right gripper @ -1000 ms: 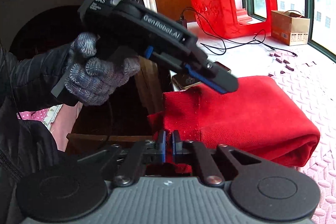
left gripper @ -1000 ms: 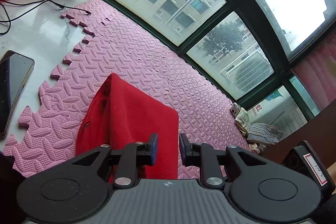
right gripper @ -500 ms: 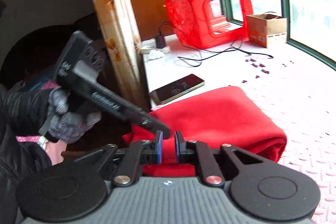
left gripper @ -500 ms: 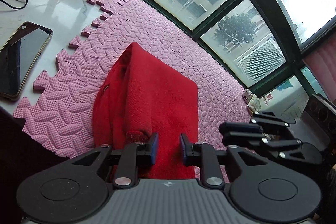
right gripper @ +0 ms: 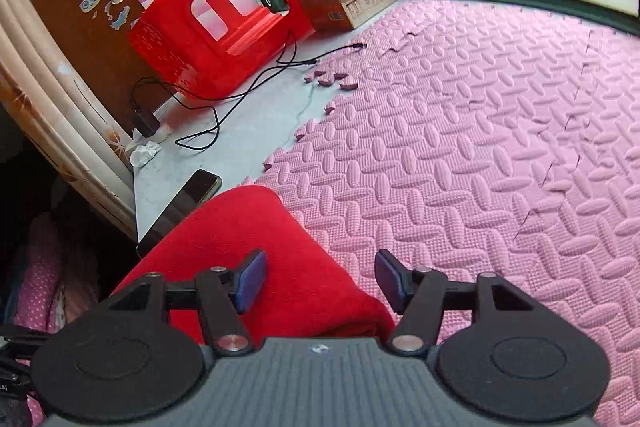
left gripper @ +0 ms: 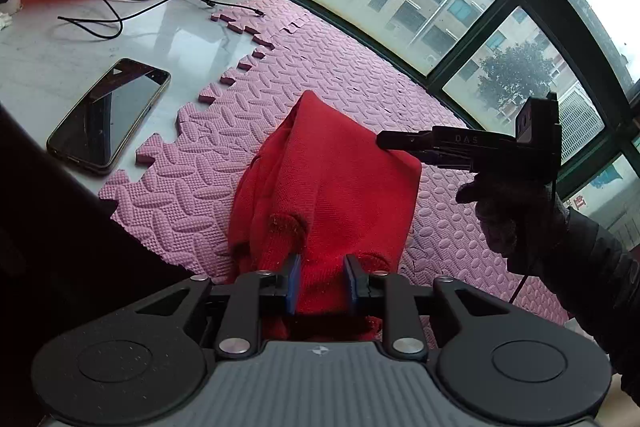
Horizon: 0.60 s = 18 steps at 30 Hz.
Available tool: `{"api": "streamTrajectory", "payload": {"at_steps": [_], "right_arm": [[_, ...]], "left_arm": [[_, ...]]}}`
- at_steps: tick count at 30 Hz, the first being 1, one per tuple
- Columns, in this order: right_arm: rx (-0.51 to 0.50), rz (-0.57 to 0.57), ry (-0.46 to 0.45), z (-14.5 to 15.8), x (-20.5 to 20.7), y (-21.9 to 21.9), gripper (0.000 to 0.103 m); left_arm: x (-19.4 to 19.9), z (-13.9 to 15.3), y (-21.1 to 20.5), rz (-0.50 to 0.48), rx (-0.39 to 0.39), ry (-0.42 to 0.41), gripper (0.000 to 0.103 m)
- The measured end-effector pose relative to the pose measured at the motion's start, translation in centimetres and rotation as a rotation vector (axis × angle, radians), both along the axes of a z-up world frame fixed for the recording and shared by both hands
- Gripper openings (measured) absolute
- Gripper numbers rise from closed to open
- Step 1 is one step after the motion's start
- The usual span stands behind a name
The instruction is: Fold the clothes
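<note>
Red sweater [left gripper: 332, 187] looks pretty much folded into a compact bundle on the pink foam mat [left gripper: 360, 67], near its jagged edge. Left gripper [left gripper: 322, 281] has its fingers clamped on the near hem, while the right gripper [right gripper: 320, 285] fingers are opening with nothing pinched, so probably just tidying left.

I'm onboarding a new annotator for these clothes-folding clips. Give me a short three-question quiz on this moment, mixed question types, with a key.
1. True or false: the red garment lies on the pink foam mat.
2. Multiple choice: what lies on the bare white surface beside the mat? A) a phone B) a mug C) a pair of scissors
3. Fill in: the right gripper has its fingers ____ above the garment's edge, while the left gripper has red cloth between its fingers.

Key: 1 true; 2 A; 3 apart (they are opening, with nothing pinched).
</note>
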State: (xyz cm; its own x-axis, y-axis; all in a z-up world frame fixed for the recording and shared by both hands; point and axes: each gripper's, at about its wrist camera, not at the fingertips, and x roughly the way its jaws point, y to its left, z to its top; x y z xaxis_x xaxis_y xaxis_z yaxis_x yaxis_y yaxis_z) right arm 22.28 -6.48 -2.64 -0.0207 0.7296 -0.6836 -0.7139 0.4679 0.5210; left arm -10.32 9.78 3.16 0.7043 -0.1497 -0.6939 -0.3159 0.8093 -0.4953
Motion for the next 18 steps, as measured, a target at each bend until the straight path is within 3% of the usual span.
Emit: {"api": "streamTrajectory", "payload": {"at_steps": [9,18], "right_arm": [[0.039,0.019,0.209,-2.6,1.9,-1.0,0.064],[0.052,0.051,0.241,-2.6,1.5,-1.7,0.063]], "left_arm": [[-0.7,-0.9,0.9,0.091,-0.095,0.049,0.026],[-1.6,-1.3,1.8,0.154,-0.127,0.050,0.031]]}}
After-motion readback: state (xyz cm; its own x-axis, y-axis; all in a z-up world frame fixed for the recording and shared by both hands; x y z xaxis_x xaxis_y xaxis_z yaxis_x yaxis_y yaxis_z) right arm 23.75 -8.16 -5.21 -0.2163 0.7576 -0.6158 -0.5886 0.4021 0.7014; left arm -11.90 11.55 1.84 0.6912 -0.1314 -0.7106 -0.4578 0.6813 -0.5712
